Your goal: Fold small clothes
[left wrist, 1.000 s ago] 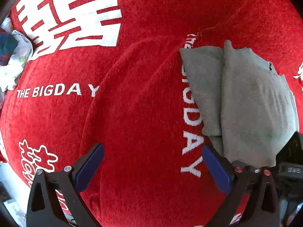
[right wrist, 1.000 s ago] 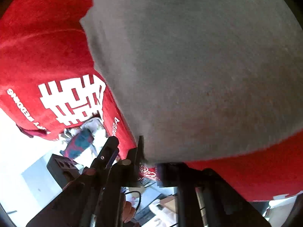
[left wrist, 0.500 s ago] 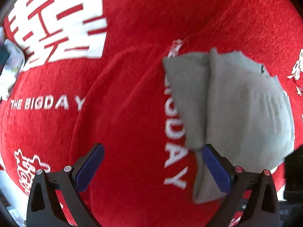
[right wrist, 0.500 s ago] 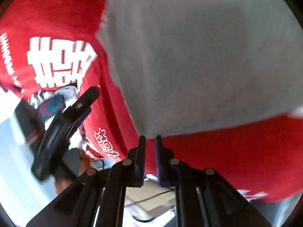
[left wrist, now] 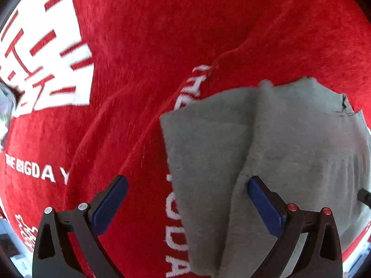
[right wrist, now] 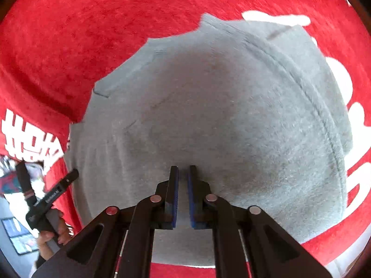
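Note:
A folded grey garment [left wrist: 289, 153] lies on a red cloth [left wrist: 139, 46] with white print. In the left wrist view it fills the lower right, a fold ridge running down its middle. My left gripper [left wrist: 186, 185] is open and empty, its right finger [left wrist: 264, 201] over the garment's fold, its left finger [left wrist: 109, 201] over red cloth. In the right wrist view the garment [right wrist: 231, 115] fills the centre. My right gripper [right wrist: 183, 171] is shut with a narrow slit between the pads, hovering over the garment and holding nothing. The left gripper's finger [right wrist: 55, 192] shows at the left edge.
The red cloth [right wrist: 92, 23] covers the whole surface, with creases and white lettering. A small pile of patterned clothes [right wrist: 14, 178] lies beyond its left edge. The cloth's near edge and floor show at the bottom right in the right wrist view.
My right gripper has let go of the garment's edge and risen above it, now looking down on it. My left gripper has moved right, over the garment's left half.

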Demonstrator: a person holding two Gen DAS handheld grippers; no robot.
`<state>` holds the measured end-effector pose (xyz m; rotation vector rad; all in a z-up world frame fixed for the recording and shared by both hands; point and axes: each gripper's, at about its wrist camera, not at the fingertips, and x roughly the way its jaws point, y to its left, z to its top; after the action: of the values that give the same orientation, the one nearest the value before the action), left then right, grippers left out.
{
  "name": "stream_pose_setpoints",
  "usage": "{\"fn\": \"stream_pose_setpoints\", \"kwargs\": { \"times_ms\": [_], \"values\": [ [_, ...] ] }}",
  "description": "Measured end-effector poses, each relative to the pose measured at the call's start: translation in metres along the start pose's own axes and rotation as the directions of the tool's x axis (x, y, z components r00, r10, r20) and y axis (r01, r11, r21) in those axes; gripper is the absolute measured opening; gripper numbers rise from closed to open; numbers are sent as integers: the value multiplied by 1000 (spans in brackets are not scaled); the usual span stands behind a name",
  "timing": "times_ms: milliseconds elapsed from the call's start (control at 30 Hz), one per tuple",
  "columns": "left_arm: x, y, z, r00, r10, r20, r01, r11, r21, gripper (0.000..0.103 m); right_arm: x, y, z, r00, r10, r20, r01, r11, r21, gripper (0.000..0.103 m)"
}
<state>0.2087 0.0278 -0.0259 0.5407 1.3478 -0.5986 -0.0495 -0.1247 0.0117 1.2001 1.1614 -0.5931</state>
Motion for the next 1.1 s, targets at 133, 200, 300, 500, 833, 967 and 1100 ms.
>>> {"fn": "stream_pose_setpoints", "kwargs": {
  "times_ms": [133,200,300,500,833,967,1100],
  "values": [
    [-4,10,1,1000,-6,-12,6,1000,-9,103,-4,-5,-4,1000,-18,0,18,1000,4,8],
    [-8,10,0,1000,8,-13,-8,1000,5,103,-5,-1,-4,999,-32,-2,32,1000,-1,9],
    [-16,10,-2,1000,17,-11,-17,1000,14,103,-7,9,-10,1000,-19,-10,19,1000,-19,9],
    [-23,20,-9,1000,21,-21,-21,1000,0,103,-7,22,-23,999,24,-46,-25,999,-35,25],
    [-25,25,-15,999,47,-28,-47,999,3,103,7,47,-40,994,59,-89,-65,996,-63,54],
    [-28,30,-21,998,43,-38,-43,999,-13,103,8,51,-44,992,73,-102,-80,994,-73,58],
    [-33,37,-26,1000,13,-20,-14,998,-62,103,12,56,-50,989,89,-116,-99,992,-80,65]
  ]
}}
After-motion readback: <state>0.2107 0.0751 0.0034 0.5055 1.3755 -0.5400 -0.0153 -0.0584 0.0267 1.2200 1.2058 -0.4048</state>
